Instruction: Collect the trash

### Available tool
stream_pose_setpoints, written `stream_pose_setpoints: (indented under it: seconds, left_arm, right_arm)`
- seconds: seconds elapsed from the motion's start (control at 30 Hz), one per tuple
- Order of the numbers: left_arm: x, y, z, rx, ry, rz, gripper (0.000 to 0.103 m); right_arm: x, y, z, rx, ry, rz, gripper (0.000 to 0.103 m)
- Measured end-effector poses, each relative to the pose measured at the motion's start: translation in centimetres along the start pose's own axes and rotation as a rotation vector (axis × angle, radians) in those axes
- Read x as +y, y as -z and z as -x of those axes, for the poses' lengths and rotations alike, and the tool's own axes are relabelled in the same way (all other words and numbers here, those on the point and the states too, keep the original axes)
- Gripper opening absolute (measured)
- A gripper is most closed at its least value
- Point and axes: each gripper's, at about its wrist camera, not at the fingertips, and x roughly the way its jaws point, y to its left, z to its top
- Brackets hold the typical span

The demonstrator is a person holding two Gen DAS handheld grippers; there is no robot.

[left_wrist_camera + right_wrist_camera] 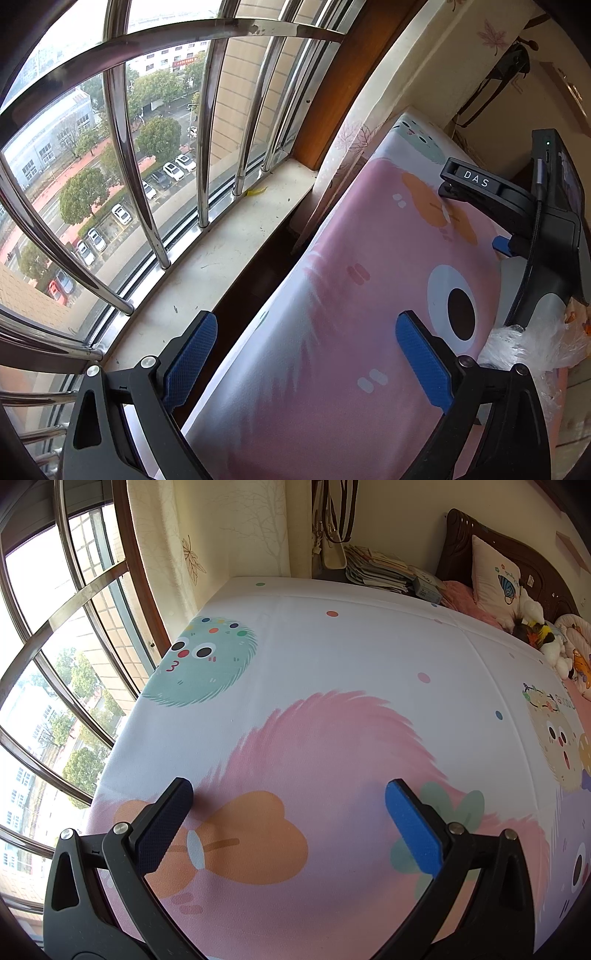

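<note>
Hovering: left gripper [308, 356], fingers spread wide, empty, above the bed sheet [332, 295].
Right gripper [290, 818]: fingers wide apart, empty, above the sheet.
Trash: plastic bag [535, 343], on the sheet, right of left gripper.
Window sill [207, 251]: beside the sheet.

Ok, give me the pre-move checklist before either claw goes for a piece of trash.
1. Left claw open and empty: ok, the blue pads stand wide apart with nothing between them.
2. Right claw open and empty: ok, same state over the bed sheet.
3. Trash target located: ok, a small yellow scrap lies on the windowsill by the window bars.
4. Sheet under the right claw free of trash: ok, only the printed pattern shows.
5. Plastic bag ready to receive: cannot tell, it is crumpled at the edge of the left wrist view and its opening is not shown.
</note>
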Motion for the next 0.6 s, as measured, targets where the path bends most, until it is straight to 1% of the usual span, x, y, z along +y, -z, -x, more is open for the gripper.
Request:
stream_pose_setpoints:
  seconds: [0.17, 0.6]
  left_arm:
    - [-0.21, 0.12, 0.12, -0.007, -0.01, -0.012, 0.098]
    - [-0.19, 0.12, 0.17, -0.006, -0.022, -0.002, 0.101]
  right_arm:
    - [-0.08, 0.0, -0.02, 0.0, 0.0, 0.0, 0.103]
    - [-0.04, 0.05, 0.06, -0.001, 0.0, 0.0, 0.103]
